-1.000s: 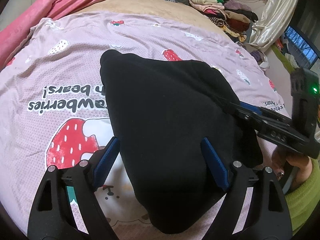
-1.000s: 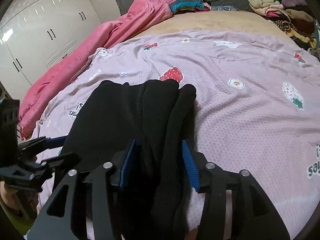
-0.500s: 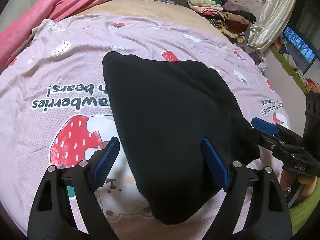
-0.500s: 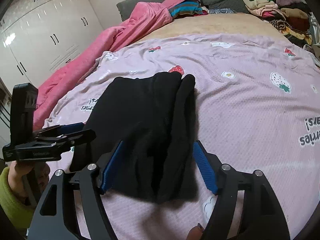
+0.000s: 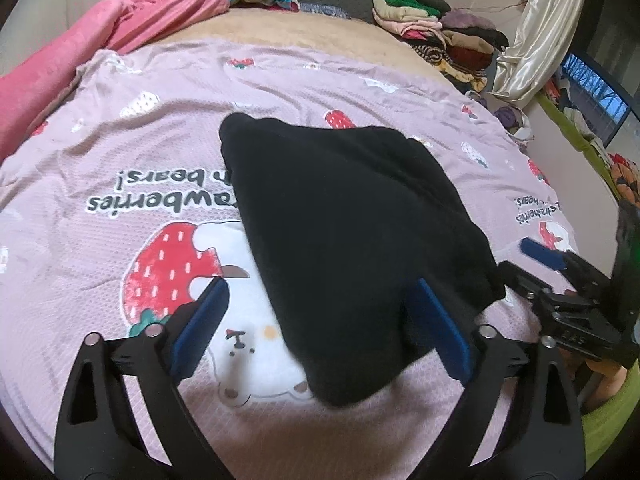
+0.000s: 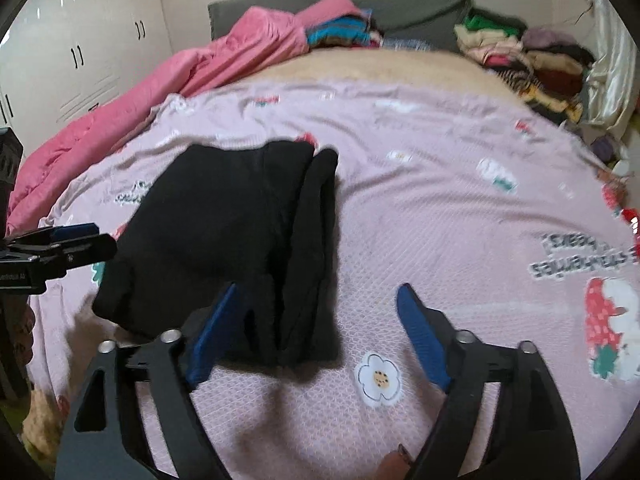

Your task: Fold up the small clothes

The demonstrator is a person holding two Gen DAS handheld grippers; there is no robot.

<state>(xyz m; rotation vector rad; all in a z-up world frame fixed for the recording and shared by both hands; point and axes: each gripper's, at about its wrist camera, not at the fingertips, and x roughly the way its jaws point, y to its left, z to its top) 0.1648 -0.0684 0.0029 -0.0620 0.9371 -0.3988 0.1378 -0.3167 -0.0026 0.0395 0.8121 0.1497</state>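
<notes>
Behind black garment [image 5: 352, 216]: pink quilt [image 5: 132, 12], clothes stacks [image 5: 440, 36].

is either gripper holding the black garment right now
No, nothing is held: the left hand-held gripper and right hand-held gripper are open; the black garment lies free.

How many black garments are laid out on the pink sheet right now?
1. A folded black garment lies mid-sheet, ahead of the open left gripper and beside the open right gripper. Any layers underneath it are hidden.
</notes>
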